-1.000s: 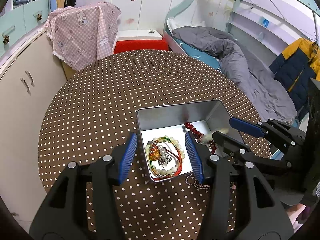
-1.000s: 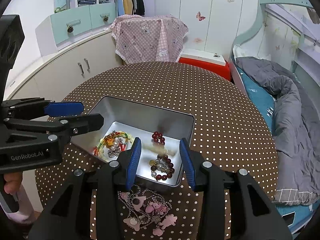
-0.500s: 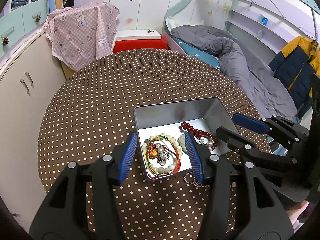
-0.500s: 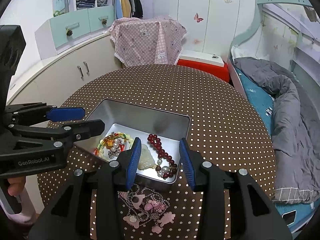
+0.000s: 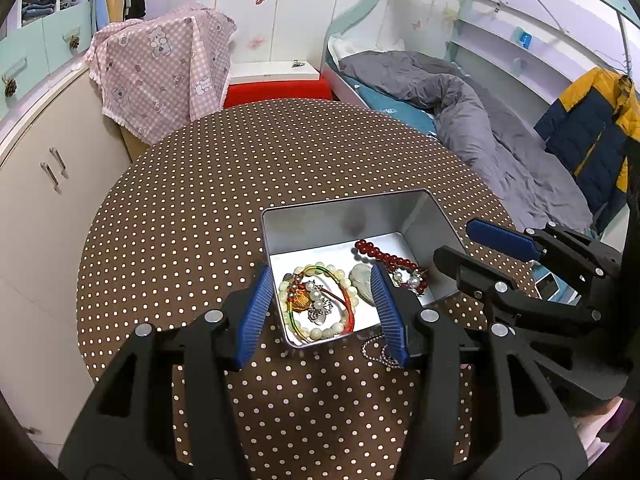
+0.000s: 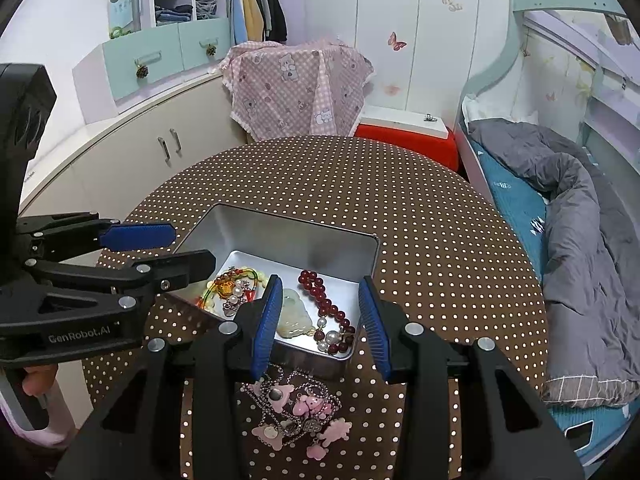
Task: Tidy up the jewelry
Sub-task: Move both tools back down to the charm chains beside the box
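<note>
table [image 5: 192, 216]: round, under a brown cloth with white dots; everything you are working on sits on its near half.
tin [image 6: 280, 236]: an open silver metal box, lid off, resting flat on the table just ahead of both your grippers.
left gripper [image 5: 320, 308]: your jaws stand wide apart and hold nothing; they hover over the near left corner of the tin, blue pads on either side of the pale bracelet.
right gripper [image 6: 320, 320]: your jaws are spread wide and empty too, poised above the tin's near right corner, framing the pendant and the red beads.
pale bead bracelet [image 5: 320, 300]: lies in the left part of the tin, tangled with red, green and yellow cords and a small silver charm.
jade pendant [image 6: 294, 316]: a pale green carved piece lying flat on the tin's floor, between the bracelet and the red beads.
red bead strand [image 6: 324, 304]: dark red beads with a few pearls at one end, stretched along the right side of the tin's floor.
pink charm chain [image 6: 300, 412]: a silver chain with pink charms, heaped on the table outside the tin, just beside its near wall and below your right gripper.
bed [image 6: 560, 208]: grey quilt on a blue sheet, to the right of the table.
pink checked cloth [image 5: 164, 72]: draped over something behind the table.
</note>
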Available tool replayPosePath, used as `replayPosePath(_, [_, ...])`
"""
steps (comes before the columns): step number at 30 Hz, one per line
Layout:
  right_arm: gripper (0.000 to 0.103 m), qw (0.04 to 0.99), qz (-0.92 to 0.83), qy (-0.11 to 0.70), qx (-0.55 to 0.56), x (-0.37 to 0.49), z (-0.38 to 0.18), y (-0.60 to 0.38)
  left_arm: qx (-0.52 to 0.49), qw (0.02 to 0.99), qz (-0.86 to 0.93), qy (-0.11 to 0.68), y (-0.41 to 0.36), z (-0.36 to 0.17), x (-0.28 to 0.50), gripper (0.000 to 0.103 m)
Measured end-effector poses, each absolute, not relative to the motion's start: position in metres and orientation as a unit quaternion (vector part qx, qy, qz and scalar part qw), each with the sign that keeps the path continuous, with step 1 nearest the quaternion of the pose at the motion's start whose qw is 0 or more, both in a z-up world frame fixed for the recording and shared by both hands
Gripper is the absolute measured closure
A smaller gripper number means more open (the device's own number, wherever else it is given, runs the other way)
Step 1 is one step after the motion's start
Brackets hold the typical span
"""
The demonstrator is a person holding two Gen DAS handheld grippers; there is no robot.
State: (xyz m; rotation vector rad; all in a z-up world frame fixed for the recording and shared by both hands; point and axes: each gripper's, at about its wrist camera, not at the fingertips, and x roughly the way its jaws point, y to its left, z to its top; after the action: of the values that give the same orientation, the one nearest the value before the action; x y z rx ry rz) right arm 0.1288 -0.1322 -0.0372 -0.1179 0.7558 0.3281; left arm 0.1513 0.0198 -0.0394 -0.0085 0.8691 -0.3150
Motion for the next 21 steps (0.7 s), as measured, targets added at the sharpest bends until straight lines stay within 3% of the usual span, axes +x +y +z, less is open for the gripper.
replayPosePath(21, [0.019, 0.936, 0.122, 0.329, -0.01, 0.081, -0.029, -0.182, 0.052, 0.898, -0.239, 0.367, -0.014, -0.038, 0.074, 0.047])
